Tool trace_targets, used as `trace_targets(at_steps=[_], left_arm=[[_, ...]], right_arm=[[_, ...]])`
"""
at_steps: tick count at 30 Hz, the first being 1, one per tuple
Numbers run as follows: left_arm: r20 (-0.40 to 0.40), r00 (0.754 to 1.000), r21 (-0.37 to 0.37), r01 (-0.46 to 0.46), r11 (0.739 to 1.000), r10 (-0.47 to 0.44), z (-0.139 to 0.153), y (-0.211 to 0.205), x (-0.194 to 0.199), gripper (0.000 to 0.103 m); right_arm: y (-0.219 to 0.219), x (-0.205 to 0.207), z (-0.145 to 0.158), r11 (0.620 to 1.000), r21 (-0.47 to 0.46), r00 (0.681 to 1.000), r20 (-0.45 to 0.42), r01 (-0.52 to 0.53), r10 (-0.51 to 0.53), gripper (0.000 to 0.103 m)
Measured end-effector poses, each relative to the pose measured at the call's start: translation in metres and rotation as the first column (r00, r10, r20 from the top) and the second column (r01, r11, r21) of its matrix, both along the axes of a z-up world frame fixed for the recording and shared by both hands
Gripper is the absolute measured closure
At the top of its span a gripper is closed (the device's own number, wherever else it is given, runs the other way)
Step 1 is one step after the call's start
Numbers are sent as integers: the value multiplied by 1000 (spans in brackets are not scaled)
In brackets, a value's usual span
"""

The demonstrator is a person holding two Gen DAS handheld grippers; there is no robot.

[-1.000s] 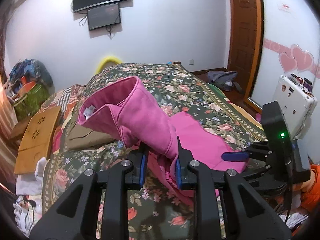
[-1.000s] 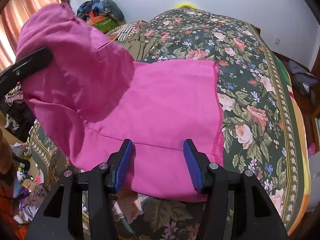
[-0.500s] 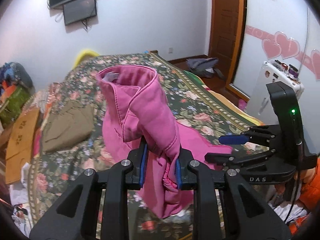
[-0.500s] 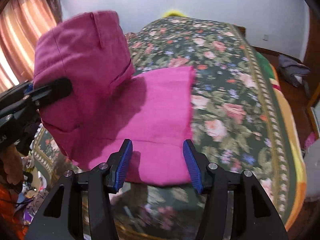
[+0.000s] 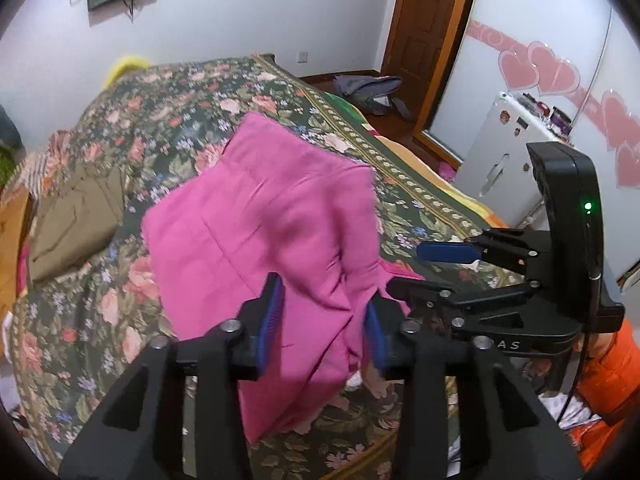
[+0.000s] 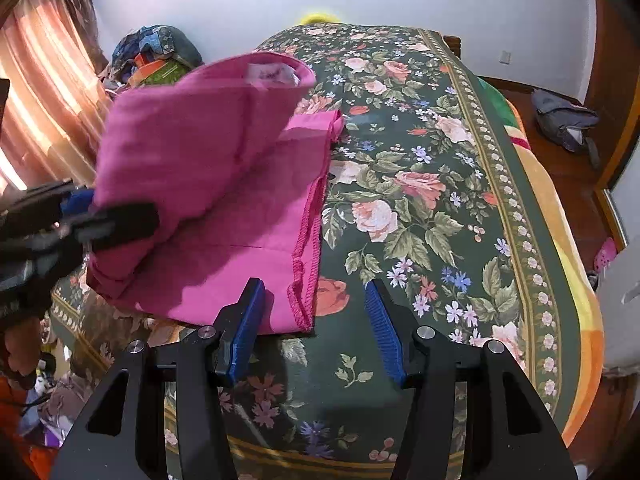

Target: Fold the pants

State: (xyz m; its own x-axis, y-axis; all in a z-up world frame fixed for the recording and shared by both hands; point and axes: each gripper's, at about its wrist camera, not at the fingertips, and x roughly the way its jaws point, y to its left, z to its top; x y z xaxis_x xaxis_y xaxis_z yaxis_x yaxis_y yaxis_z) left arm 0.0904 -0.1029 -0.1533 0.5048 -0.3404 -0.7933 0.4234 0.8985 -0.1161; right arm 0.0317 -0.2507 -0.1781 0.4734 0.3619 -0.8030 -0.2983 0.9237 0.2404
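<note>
My left gripper (image 5: 324,320) is clamped on a bunched fold of the pink pants (image 5: 260,216), lifting it above the floral bedspread (image 6: 420,200); my right gripper (image 6: 316,328) hangs wide apart, empty, near the hem on the bed's near edge

To your right of the pink pants (image 6: 208,184), the flowered bedspread (image 6: 432,200) lies bare out to its bordered edge, and your right gripper (image 6: 316,320) sits over that open stretch with its jaws spread around nothing. On the other side a folded brown garment (image 5: 76,216) blocks the bedspread just beside the pants, with bare cover only between the two. Your left gripper (image 5: 324,320) has pink cloth bunched between its pads, and the right gripper's fingers (image 5: 448,251) cross close beside it.
</note>
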Motion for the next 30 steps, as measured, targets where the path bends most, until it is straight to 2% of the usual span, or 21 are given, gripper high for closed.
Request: trace_targets(at_steps=[5, 7, 12, 17, 22, 30], left_arm=[[-26, 1000, -31, -13, 999, 13, 5, 9, -1, 51], [-11, 999, -46, -31, 998, 31, 12, 16, -3, 43], [52, 995, -92, -84, 992, 89, 37, 39, -2, 36], [105, 982, -60, -151, 987, 156, 45, 63, 21, 34], [24, 979, -63, -202, 977, 204, 29, 89, 71, 34], [-44, 979, 35, -197, 980, 198, -15, 93, 137, 34]], right_arm=[[-1, -1, 0, 1000, 1, 1000, -7, 2, -2, 53], [-3, -1, 2, 1000, -5, 1000, -4, 6, -6, 53], [-7, -4, 13, 1000, -10, 1000, 20, 21, -21, 53], [-10, -4, 32, 999, 11, 997, 62, 34, -34, 53], [-7, -5, 48, 999, 31, 994, 105, 32, -35, 53], [13, 11, 57, 997, 75, 992, 123, 8, -17, 50]])
